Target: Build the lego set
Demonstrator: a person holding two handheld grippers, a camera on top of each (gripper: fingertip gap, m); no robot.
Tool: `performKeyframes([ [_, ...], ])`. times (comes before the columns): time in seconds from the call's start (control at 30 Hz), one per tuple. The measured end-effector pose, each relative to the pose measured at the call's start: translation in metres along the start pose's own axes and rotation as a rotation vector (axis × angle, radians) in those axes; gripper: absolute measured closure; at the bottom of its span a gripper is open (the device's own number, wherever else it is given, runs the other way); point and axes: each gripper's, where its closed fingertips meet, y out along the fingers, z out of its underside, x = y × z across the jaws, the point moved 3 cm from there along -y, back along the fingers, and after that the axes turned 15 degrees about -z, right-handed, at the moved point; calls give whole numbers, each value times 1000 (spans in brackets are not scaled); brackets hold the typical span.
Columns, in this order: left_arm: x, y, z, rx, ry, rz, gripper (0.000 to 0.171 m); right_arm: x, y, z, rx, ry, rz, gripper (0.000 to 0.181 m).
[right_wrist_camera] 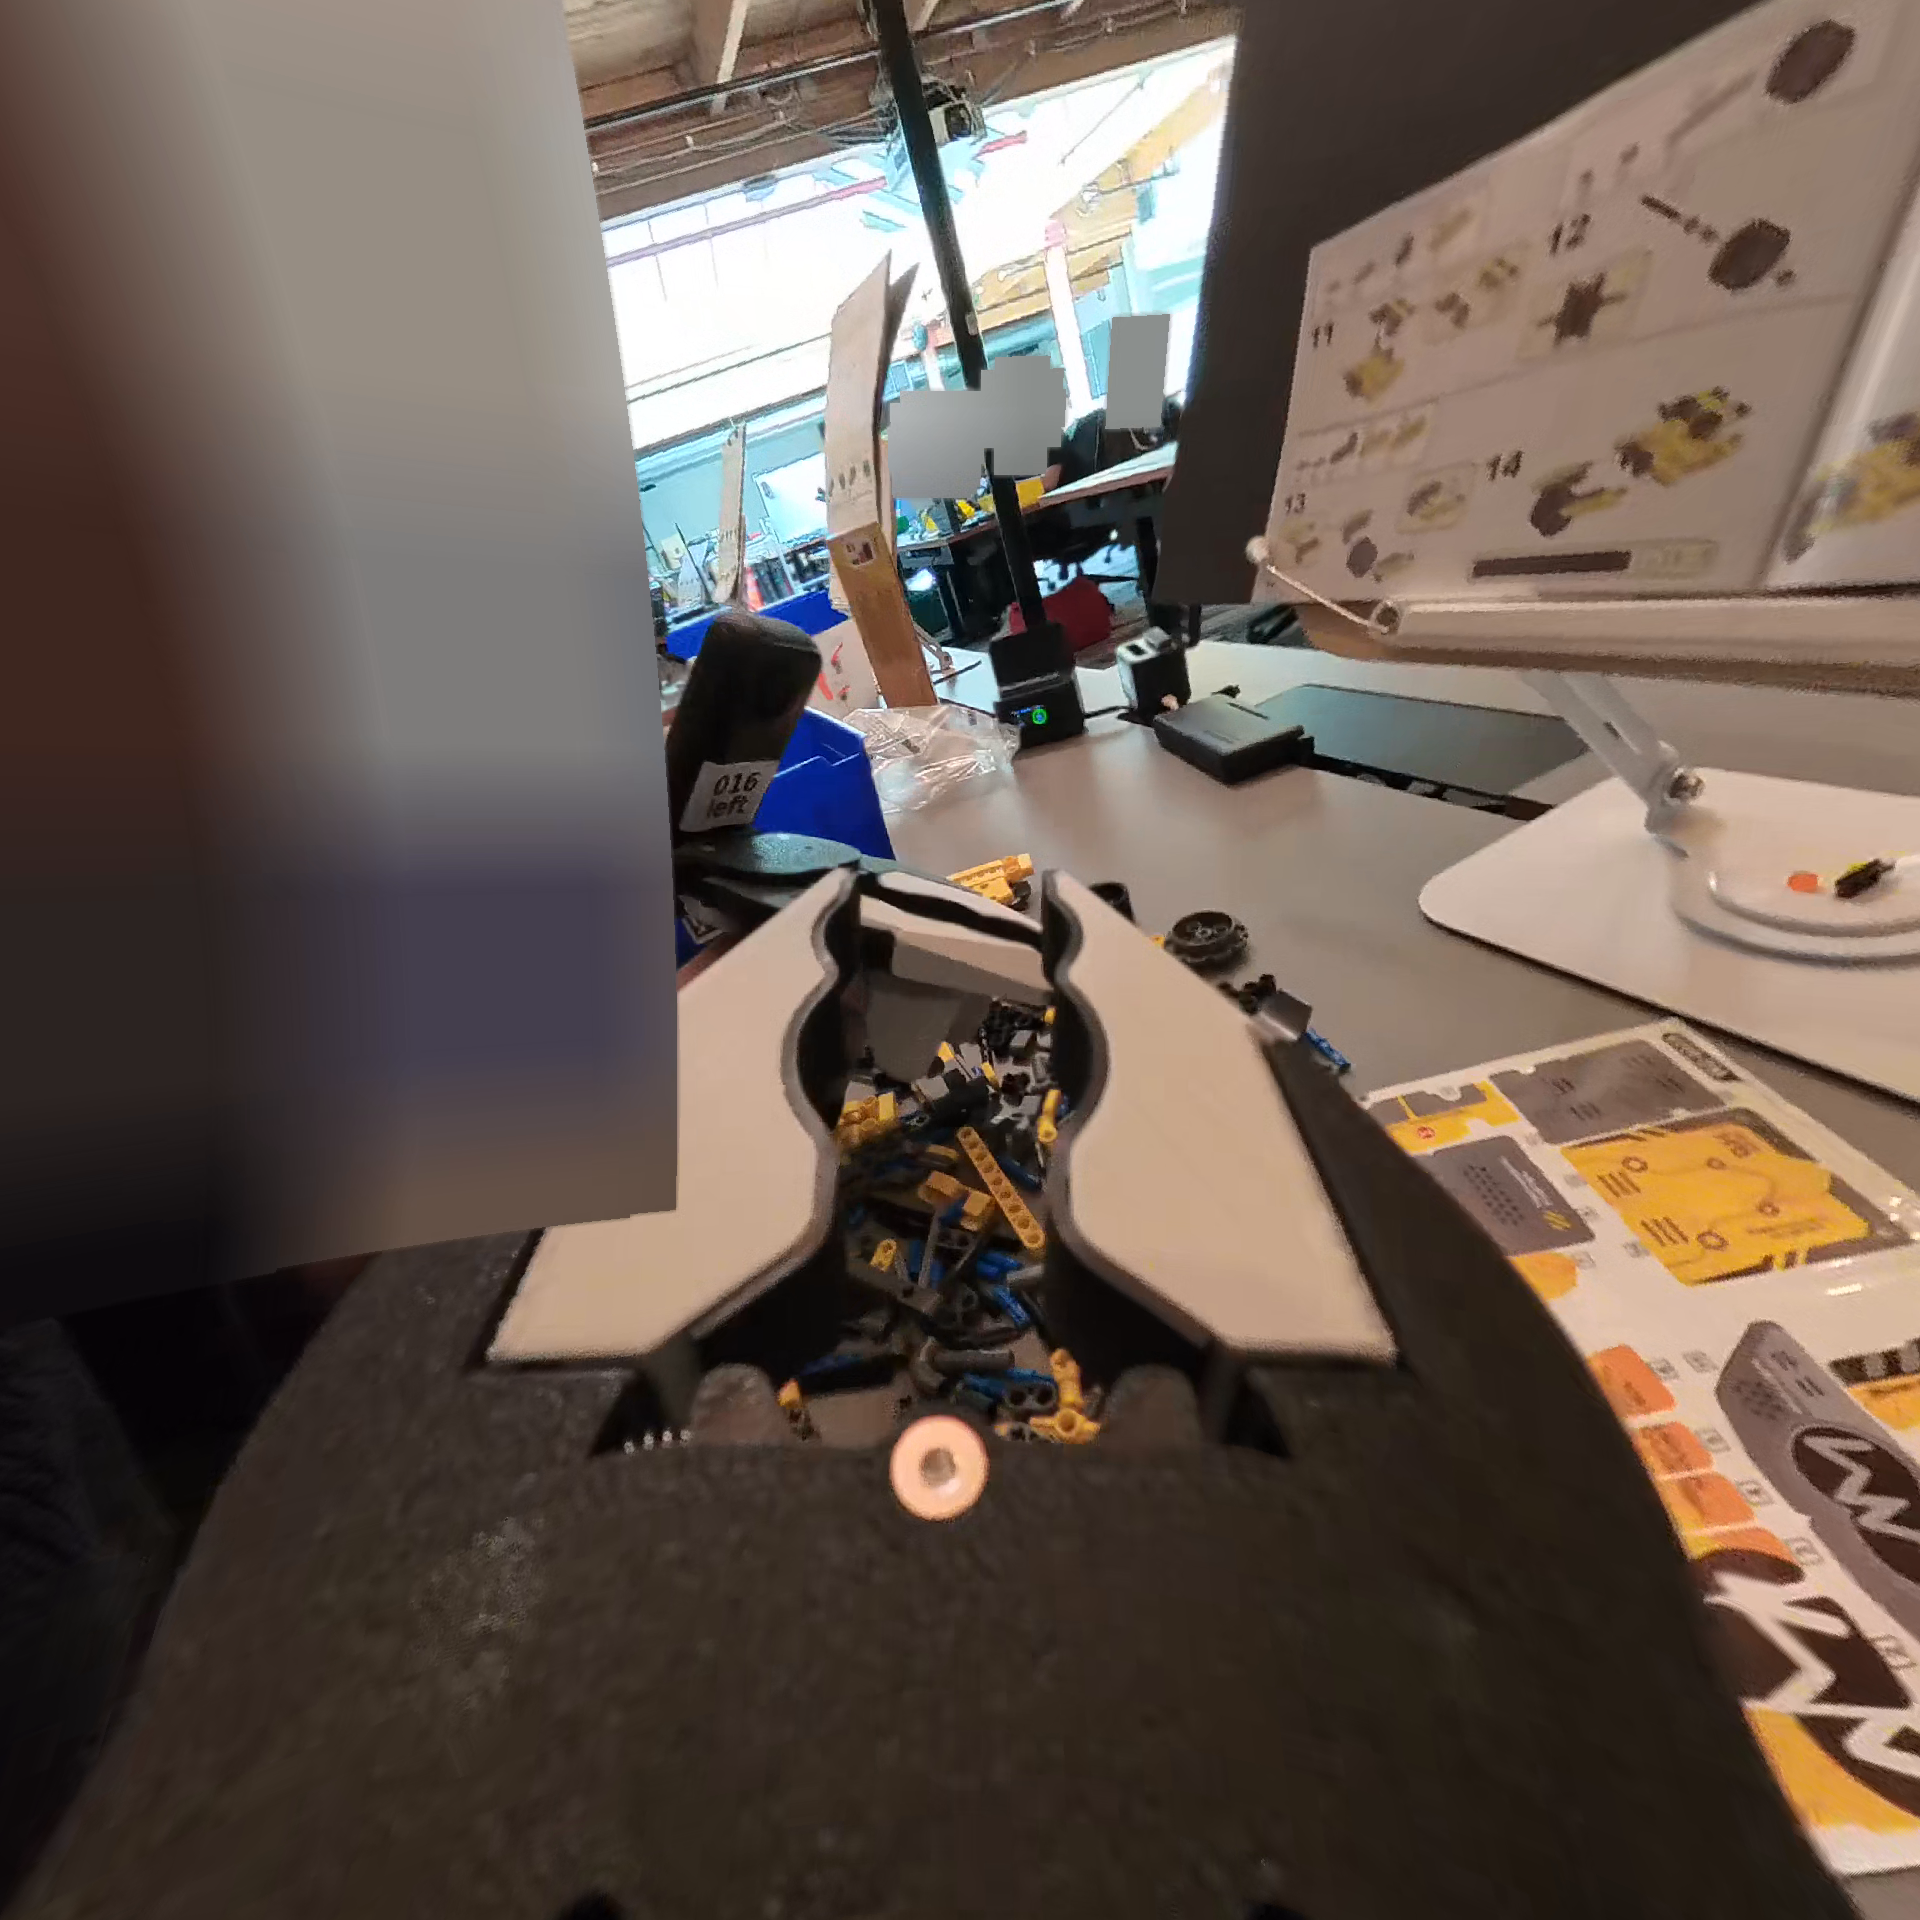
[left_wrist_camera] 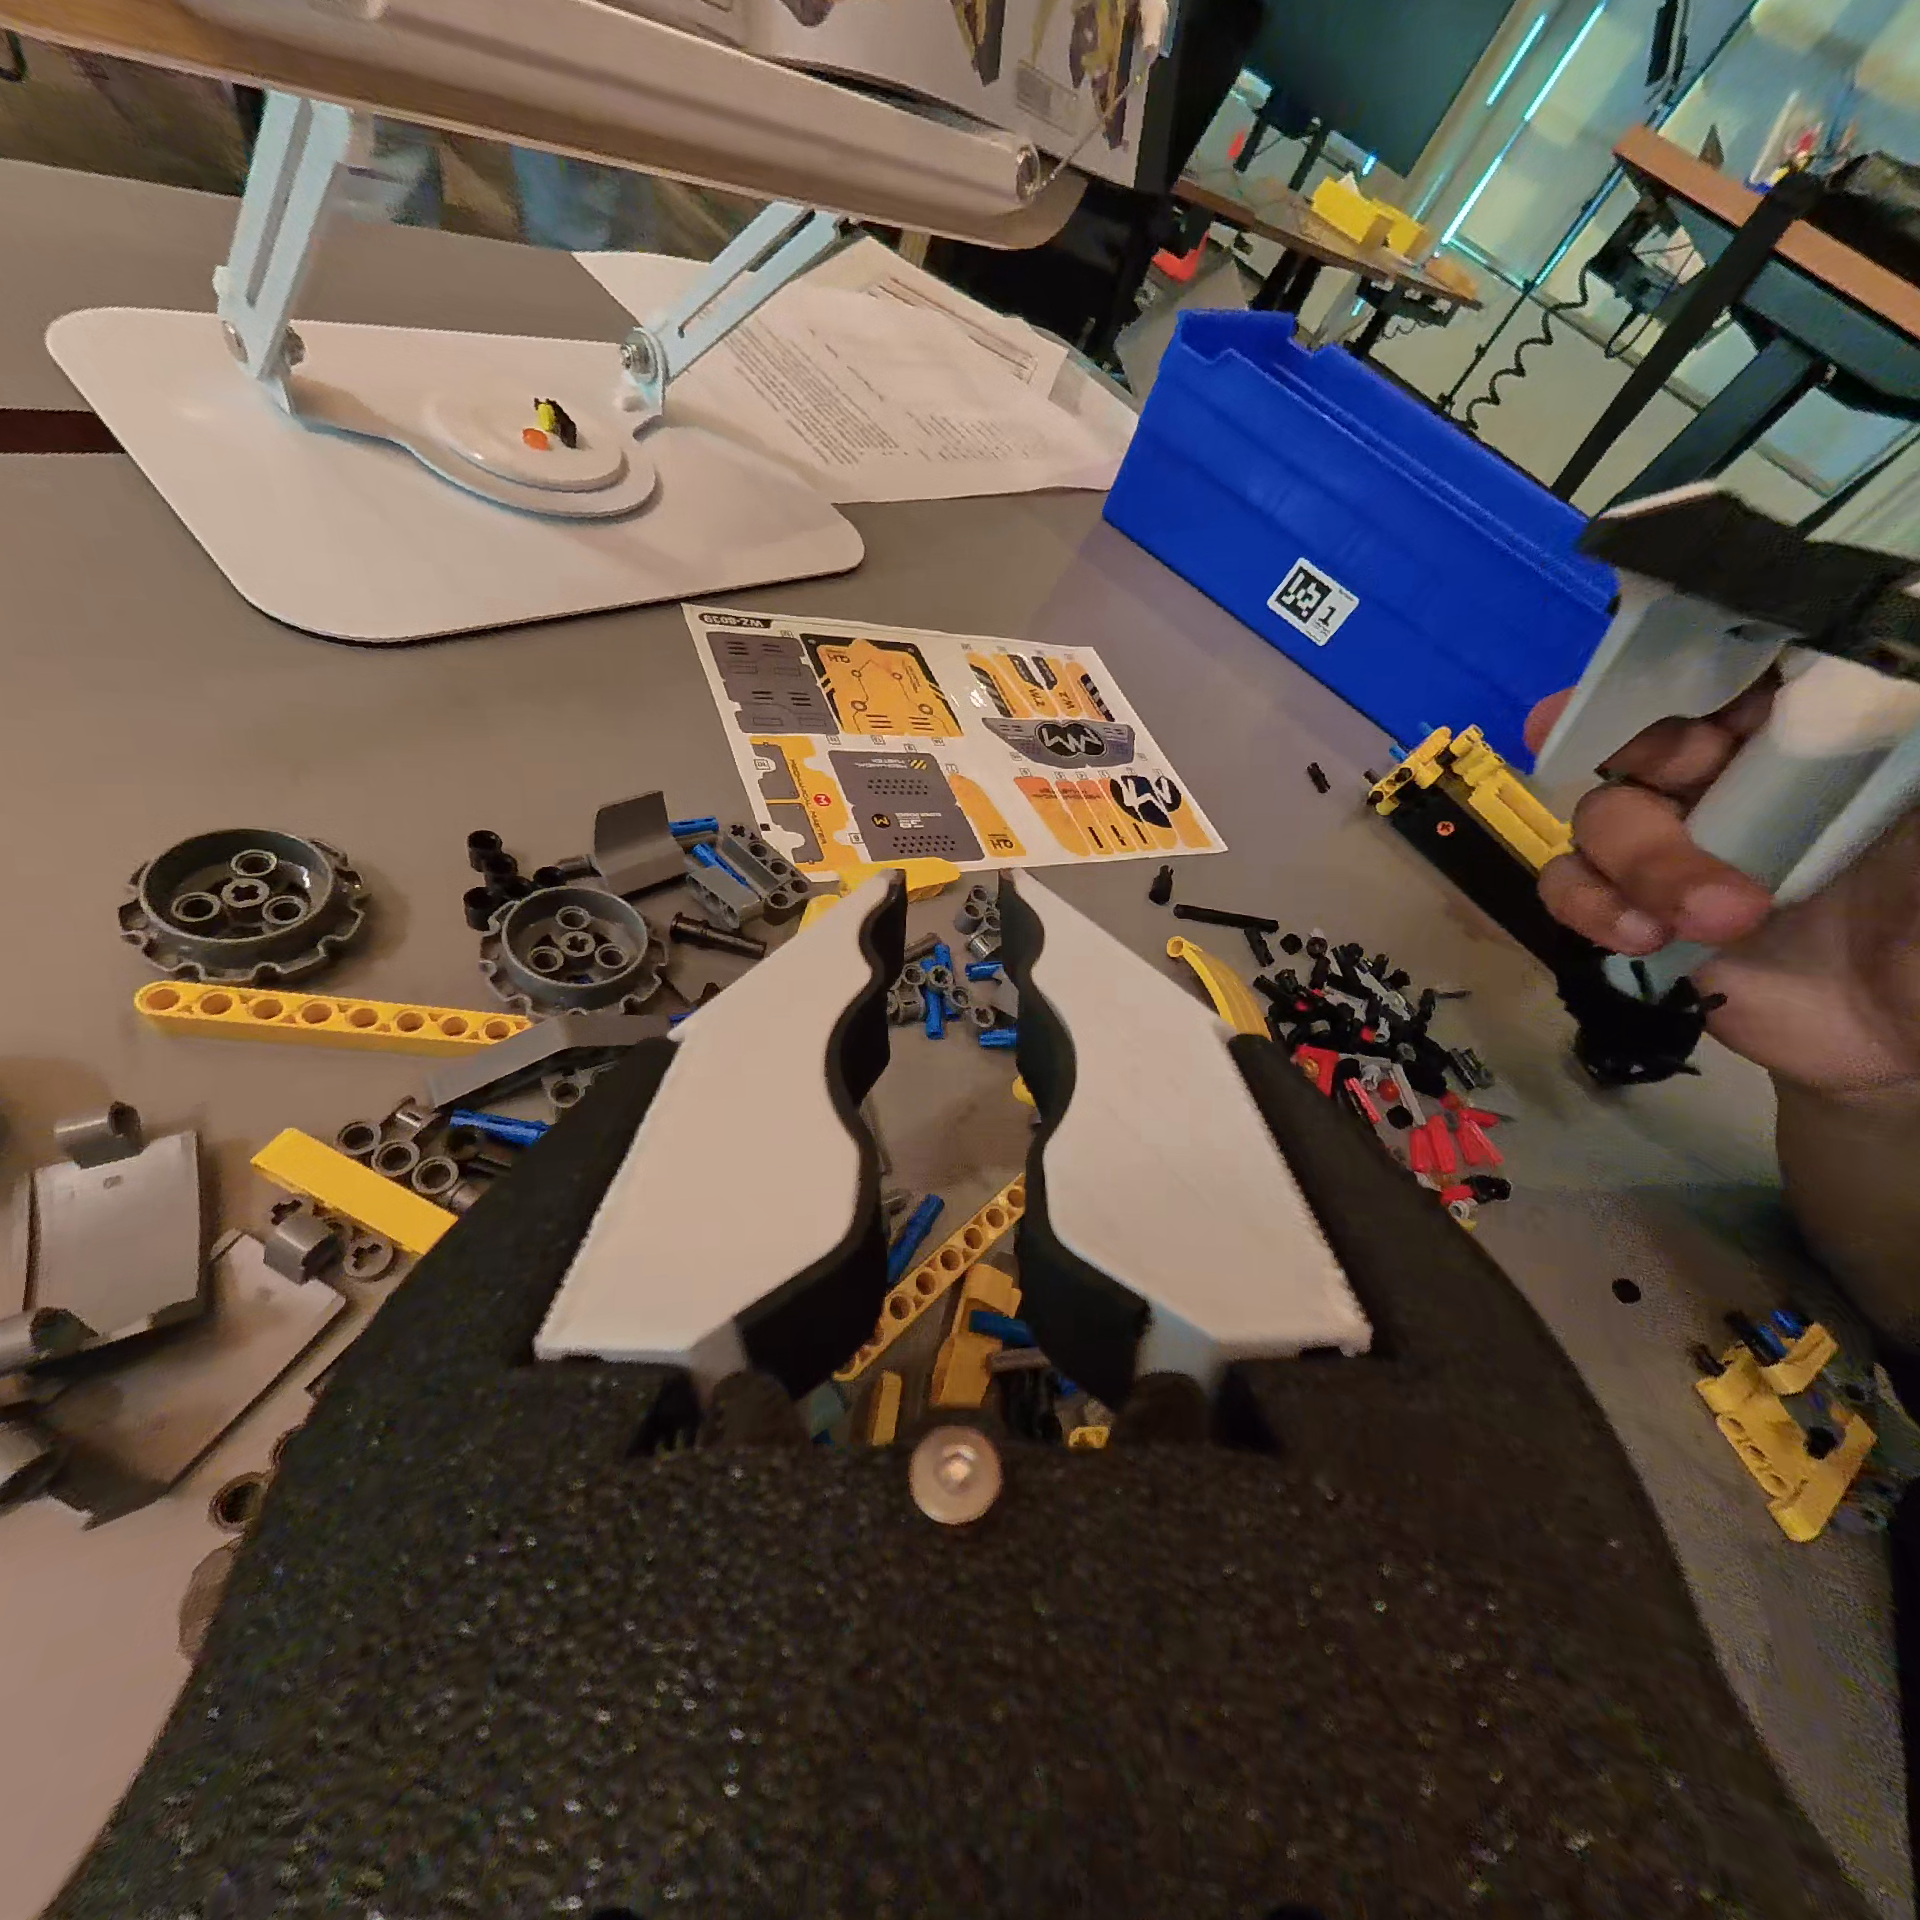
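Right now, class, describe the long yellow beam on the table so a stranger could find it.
Start at the white stand base on the grey table. Nearer the camera sit two dark grey toothed wheels. The long yellow beam lies flat just below them: the only long yellow strip there, with round holes in one row.

left gripper (left_wrist_camera: 951,894) hangs tilted down with its jaws a little apart and nothing in them, right gripper (right_wrist_camera: 951,894) same deal, and a hand (left_wrist_camera: 1704,883) grips a handle at 3 o'clock.
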Motion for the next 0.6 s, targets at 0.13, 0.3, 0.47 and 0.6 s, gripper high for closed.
performKeyframes([
  [0.13, -3, 0, 0, 0, 29, -2, 155, -8, -9, -3, 33, -103, 88, 147],
  [0.3, -14, -4, -3, -19, 18, 50, 155, -21, -18, -3, 50, -133, 171, 147],
  [0.47, -23, -4, -3, -27, 38, 80, 155, -27, -16, 6, 106, -144, 205, 147],
  [0.6, -23, -5, -4, -37, 100, 45, 155, -42, -13, 27, 225, -166, 268, 147],
])
